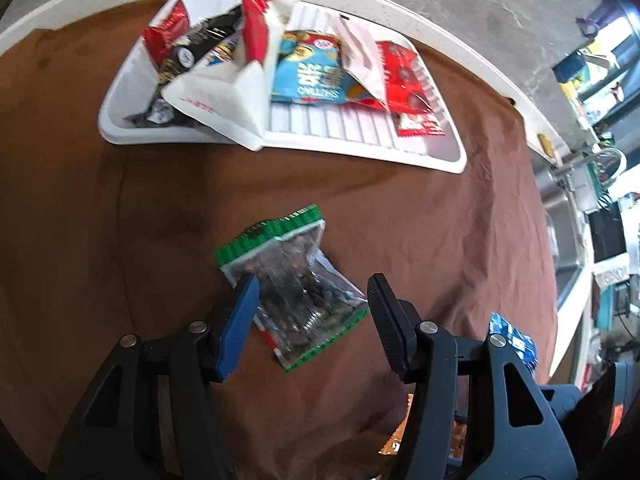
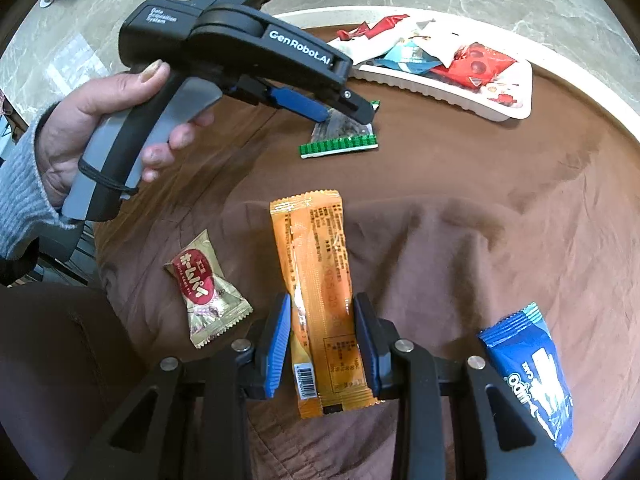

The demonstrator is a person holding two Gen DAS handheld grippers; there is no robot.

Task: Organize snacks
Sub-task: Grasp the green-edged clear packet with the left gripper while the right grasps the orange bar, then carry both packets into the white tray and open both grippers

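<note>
A clear snack bag with green edges (image 1: 294, 288) lies on the brown cloth, and my open left gripper (image 1: 312, 292) straddles its near part; it also shows in the right wrist view (image 2: 340, 140) under the left gripper (image 2: 348, 114). A white tray (image 1: 360, 140) behind it holds several snack packs. My right gripper (image 2: 322, 312) is open, its fingers on both sides of a long orange snack bar (image 2: 320, 288) lying flat on the cloth, close to its edges.
A gold and red candy (image 2: 206, 292) lies left of the orange bar. A blue snack pack (image 2: 528, 368) lies to its right, also in the left wrist view (image 1: 514, 338). The tray (image 2: 452, 88) stands at the far right. The round table's white rim (image 1: 460, 40) curves behind.
</note>
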